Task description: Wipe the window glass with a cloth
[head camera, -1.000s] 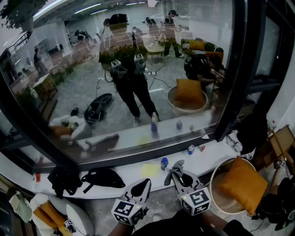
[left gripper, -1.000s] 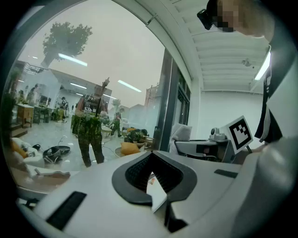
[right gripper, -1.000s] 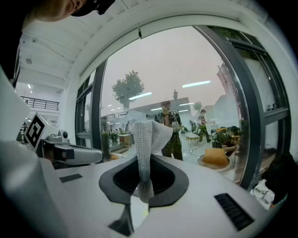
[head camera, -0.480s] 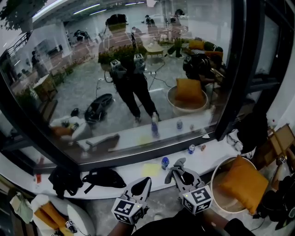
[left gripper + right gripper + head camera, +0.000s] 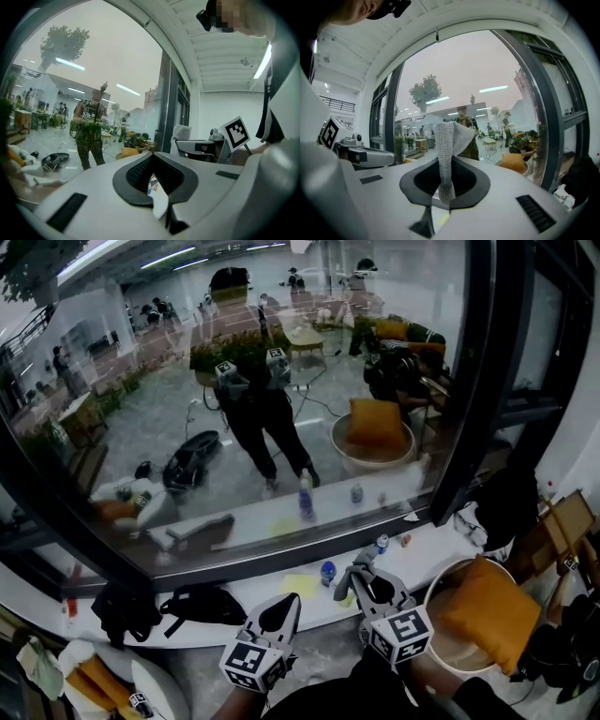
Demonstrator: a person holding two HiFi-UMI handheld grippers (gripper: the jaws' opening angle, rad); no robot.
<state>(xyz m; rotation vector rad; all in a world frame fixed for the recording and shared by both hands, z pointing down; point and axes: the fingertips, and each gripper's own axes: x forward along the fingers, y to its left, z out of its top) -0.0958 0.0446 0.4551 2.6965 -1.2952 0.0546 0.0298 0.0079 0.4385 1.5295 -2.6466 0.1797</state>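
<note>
Right tongs (image 5: 360,579) (image 5: 446,190): they are clamping the lower part of the cloth between their pads and hanging low in the head view, in front of the window sill.
Cloth (image 5: 359,568) (image 5: 449,140): grey and knitted-looking, it is standing up out of the right tongs and flopping over at its top. It is sitting below the pane and apart from it.
Left tongs (image 5: 284,607) (image 5: 153,182): they are pressing almost together, leaving only a thin slit, and are gripping nothing. They are hanging just beside the right tongs, on the left and a little nearer the person.
Window glass (image 5: 281,381) (image 5: 93,84) (image 5: 487,84): a large pane in a dark frame (image 5: 464,409), it is reflecting the person with both marker cubes raised, and a room behind.
Window sill (image 5: 427,554): white, it is running along under the pane. It is carrying a blue-capped bottle (image 5: 327,571), a small can (image 5: 382,543), a yellow sheet (image 5: 300,585) and a black bag (image 5: 202,601).
Blue-capped bottle: it is standing upright just left of the cloth, with the yellow sheet lying beside it.
Basket (image 5: 445,648): round and pale, it is sitting to the right of the right tongs and holding an orange cushion (image 5: 487,613).
</note>
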